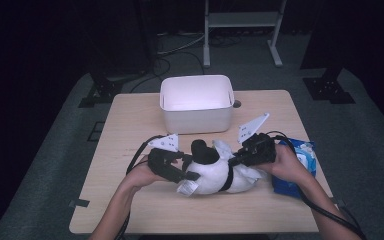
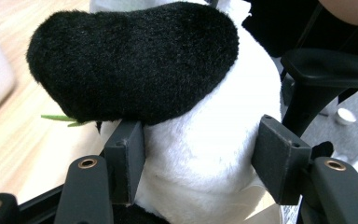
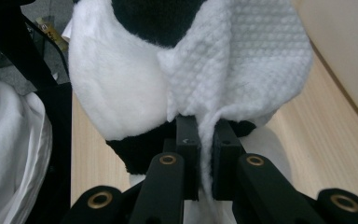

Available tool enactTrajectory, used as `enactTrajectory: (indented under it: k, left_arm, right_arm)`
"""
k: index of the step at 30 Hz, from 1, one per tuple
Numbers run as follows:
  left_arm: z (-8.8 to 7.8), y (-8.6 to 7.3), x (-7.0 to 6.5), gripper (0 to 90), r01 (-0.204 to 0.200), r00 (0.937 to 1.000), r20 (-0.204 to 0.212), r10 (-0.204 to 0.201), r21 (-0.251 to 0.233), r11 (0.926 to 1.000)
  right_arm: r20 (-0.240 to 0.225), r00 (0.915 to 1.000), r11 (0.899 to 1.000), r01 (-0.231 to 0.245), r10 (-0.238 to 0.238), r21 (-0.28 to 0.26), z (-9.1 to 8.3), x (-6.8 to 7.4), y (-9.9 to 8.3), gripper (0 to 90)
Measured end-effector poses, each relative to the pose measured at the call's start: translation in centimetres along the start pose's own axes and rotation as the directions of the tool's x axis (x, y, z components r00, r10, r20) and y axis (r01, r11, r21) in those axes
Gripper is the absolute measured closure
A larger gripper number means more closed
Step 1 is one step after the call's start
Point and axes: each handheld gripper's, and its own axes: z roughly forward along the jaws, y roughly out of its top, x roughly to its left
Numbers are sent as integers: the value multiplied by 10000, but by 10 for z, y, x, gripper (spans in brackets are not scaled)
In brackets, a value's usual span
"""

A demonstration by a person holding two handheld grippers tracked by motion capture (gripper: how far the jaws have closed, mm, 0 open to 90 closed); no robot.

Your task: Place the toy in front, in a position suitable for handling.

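At the near edge of the pale wooden desk, a person worked a black-and-white plush panda toy with 2 tools. The left hand-held gripper stood about half open around the panda's white body, its left pad touching the fur under a black limb, its right pad beside the fur; whether it pressed could not be told. The right hand-held gripper was clamped nearly shut on a thin fold of white textured wipe cloth draped against the toy. The panda lay on the desk between both hands, just in front of the white rectangular plastic bin. A blue wipe packet lay by the right hand.

The step appeared to be wiping the toy. Done well, it called for the left jaws to seat firmly on the body, not the loose limb, so the toy stayed put. The right hand-held gripper needed to keep its pinch and drag the cloth flat across the fur. Light strokes would avoid tugging the cloth free.
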Motion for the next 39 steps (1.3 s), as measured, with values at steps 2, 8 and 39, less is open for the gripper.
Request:
enactTrajectory:
  k: [2,8,39]
  left_arm:
    - [-6,5,-2,391,-121,9999,-93,122,109,9999]
    - [-12,15,-6,394,-387,9990,-210,395,390,9985]
    - [9,38,-3,322,-523,9985,-134,527,256,9983]
  right_arm:
    - [21,9999,9999,112,-112,-12,-1,1,5,839]
    - [8,9993,9985,371,-371,-392,-9,5,25,839]
    - [72,9952,9935,982,-980,-573,-22,19,47,841]
